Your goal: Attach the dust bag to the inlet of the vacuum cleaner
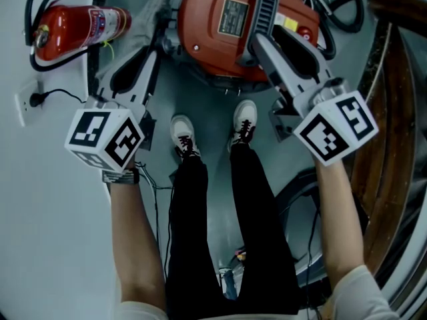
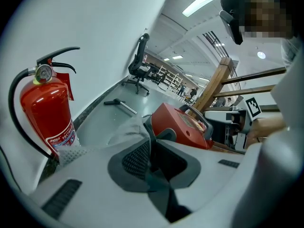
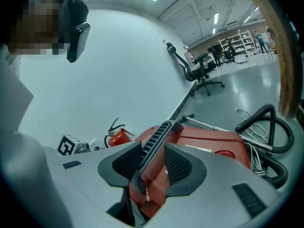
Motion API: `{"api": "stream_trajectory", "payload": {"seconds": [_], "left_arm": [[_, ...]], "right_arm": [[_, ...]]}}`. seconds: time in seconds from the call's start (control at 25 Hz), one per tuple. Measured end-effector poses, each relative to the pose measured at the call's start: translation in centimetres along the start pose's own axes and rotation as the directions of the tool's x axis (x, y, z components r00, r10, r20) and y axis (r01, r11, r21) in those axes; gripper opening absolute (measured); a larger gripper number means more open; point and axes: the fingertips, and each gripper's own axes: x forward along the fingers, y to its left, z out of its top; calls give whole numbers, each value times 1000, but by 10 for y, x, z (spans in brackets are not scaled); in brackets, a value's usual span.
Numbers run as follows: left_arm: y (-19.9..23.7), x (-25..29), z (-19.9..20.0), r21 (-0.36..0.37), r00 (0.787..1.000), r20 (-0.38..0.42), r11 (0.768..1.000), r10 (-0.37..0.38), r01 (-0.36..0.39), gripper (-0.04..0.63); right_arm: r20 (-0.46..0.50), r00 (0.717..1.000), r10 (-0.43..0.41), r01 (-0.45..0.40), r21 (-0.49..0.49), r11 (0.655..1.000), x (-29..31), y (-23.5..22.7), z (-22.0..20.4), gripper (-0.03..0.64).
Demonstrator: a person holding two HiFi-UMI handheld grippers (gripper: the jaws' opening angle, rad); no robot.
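- Jaws of the right gripper are closed on the dark ribbed handle of the red vacuum cleaner on the floor.
- Left gripper, tips together, pinches the pale dust bag just beside the vacuum cleaner.
- Fire extinguisher stands by the wall.

Black trousers are worn, white black-laced sneakers just past their cuffs, pale short sleeves either side. Grey, dark-padded left gripper and right gripper are topped with black-and-white marker cubes.

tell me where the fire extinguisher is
Head view, upper left: the fire extinguisher stands by the white wall, left of the red vacuum cleaner.
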Motion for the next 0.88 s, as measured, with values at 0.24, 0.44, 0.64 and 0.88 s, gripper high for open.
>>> {"api": "stream_trajectory", "payload": {"seconds": [0.24,0.44,0.64,0.88], "left_arm": [[-2,1,0,6,1000,-10,1000,-5,6,44],[-4,1,-1,10,1000,-17,1000,-12,12,48],[-6,2,0,16,999,-28,1000,-23,24,49],[-7,2,-1,10,998,-39,999,-43,44,53]], "right_arm": [[6,1000,-2,2,4,1000,-1,-1,-1,163],[4,1000,0,0,2,1000,0,0,-1,163],[7,1000,-4,4,-5,1000,0,0,0,163],[9,1000,-4,4,-3,1000,0,0,0,163]]}}
